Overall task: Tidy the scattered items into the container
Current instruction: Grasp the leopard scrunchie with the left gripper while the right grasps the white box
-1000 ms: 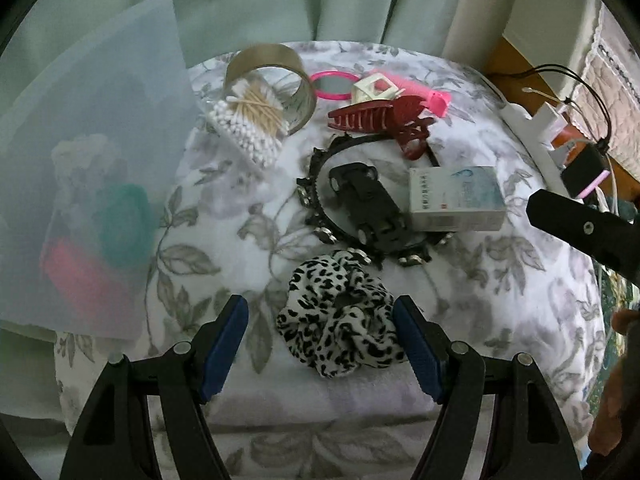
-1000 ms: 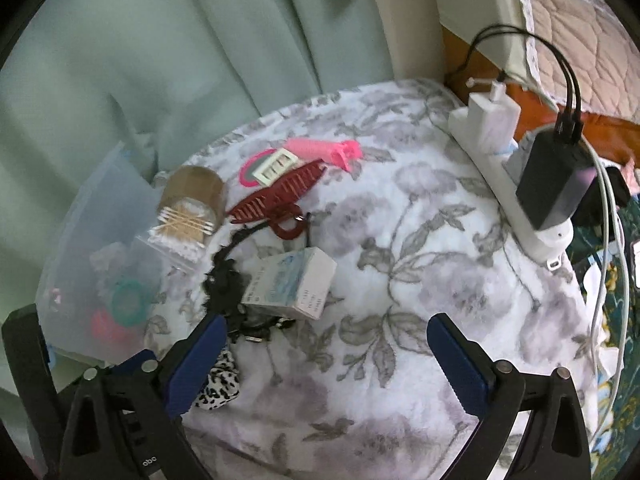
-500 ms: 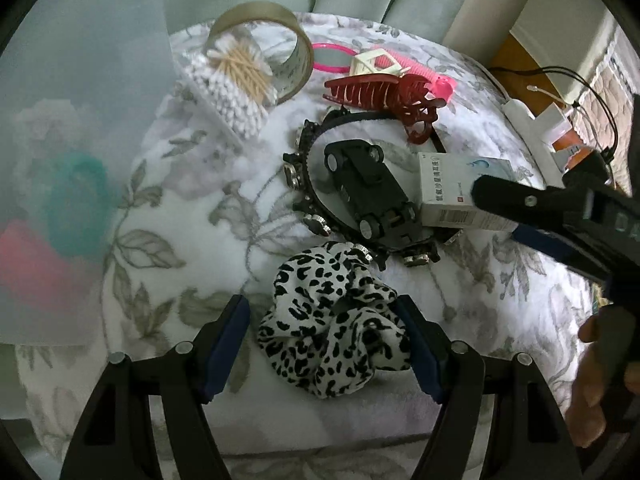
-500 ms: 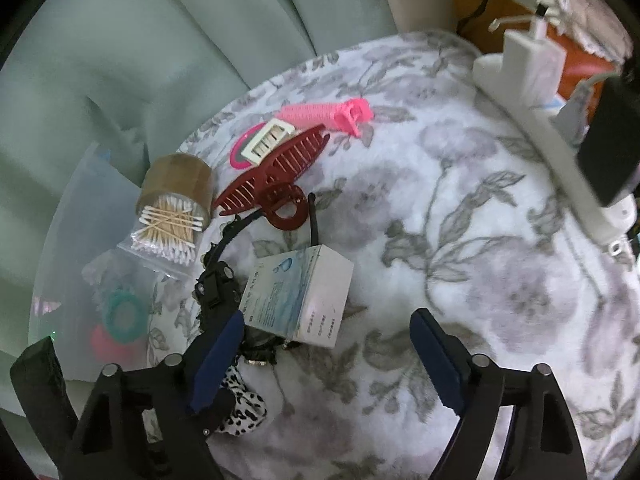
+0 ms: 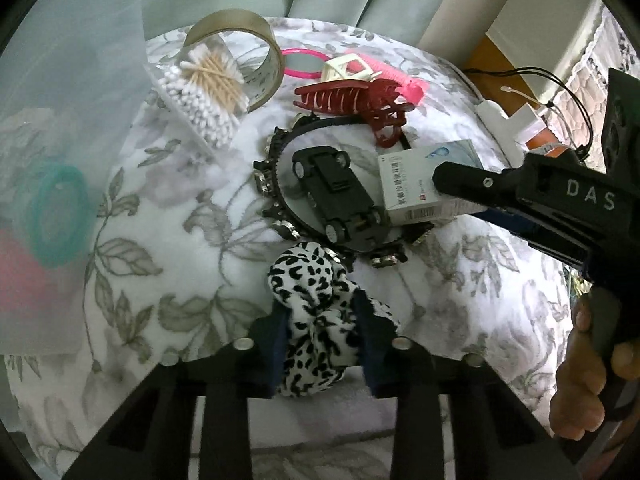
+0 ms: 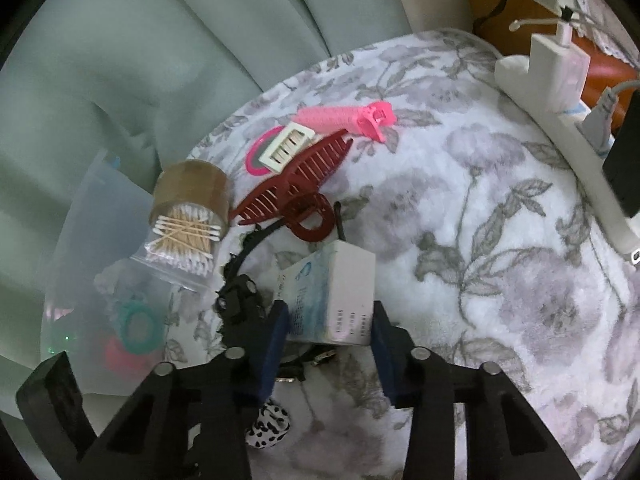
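My left gripper (image 5: 324, 336) points down at a leopard-print scrunchie (image 5: 312, 280) on the floral blanket. Its jaws are closing and the blue pads squeeze the scrunchie's near half. My right gripper (image 6: 330, 336) has a small white-and-blue box (image 6: 332, 292) between its pads, with the jaws closing onto the box's sides. In the left wrist view that box (image 5: 408, 184) lies under the right gripper's black finger (image 5: 472, 184). The translucent plastic container (image 5: 60, 80) stands at the left edge, with a teal ring (image 5: 56, 216) and a pink item inside.
A black toy car (image 5: 336, 196) lies inside a studded black headband (image 5: 272, 184). Behind them are a dark red claw clip (image 5: 352, 96), a bag of cotton swabs (image 5: 208, 92), a tape roll (image 5: 256, 40) and pink hair items (image 6: 344, 118). A white power strip (image 6: 580, 148) with chargers runs along the right.
Both grippers' jaws have come together, the left onto the scrunchie and the right onto the box. The right gripper moved in and down over the box.
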`<state>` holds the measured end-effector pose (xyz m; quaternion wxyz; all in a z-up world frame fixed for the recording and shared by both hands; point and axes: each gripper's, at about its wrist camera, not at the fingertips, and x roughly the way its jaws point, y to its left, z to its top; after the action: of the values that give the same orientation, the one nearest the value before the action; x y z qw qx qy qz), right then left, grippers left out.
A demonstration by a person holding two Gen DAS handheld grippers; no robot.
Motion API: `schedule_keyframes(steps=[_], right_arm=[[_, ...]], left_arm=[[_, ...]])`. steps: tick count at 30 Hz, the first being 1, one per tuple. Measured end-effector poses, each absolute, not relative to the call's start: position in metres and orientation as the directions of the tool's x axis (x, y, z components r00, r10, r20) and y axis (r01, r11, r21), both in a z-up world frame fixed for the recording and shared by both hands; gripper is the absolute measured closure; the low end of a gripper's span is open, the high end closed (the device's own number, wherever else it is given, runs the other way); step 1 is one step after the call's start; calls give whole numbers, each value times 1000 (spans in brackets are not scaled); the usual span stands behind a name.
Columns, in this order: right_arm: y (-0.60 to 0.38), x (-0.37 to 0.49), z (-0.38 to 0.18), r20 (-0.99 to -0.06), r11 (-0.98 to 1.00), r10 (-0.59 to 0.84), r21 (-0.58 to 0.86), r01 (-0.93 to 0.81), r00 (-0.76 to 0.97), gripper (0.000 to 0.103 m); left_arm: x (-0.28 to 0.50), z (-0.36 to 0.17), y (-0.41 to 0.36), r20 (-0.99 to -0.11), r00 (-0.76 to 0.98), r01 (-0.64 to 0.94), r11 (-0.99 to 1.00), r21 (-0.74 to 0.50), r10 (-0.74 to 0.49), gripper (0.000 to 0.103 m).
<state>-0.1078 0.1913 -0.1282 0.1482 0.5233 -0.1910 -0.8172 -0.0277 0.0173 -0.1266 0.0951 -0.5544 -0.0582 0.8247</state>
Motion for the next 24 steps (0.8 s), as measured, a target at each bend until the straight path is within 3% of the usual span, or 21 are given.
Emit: schedule_keyframes(steps=[12,24], right_arm=[[208,-86,-89,-755,-877,-440,477,54,-486,75],[209,-56,-33,-681,-876,-447,466,127,-581,76]], left_arm=[[-12,-96,14,-871,-432,-124,-972,-201,235,81],[7,-37,6,-776,-588,-145,-973,-177,229,81]])
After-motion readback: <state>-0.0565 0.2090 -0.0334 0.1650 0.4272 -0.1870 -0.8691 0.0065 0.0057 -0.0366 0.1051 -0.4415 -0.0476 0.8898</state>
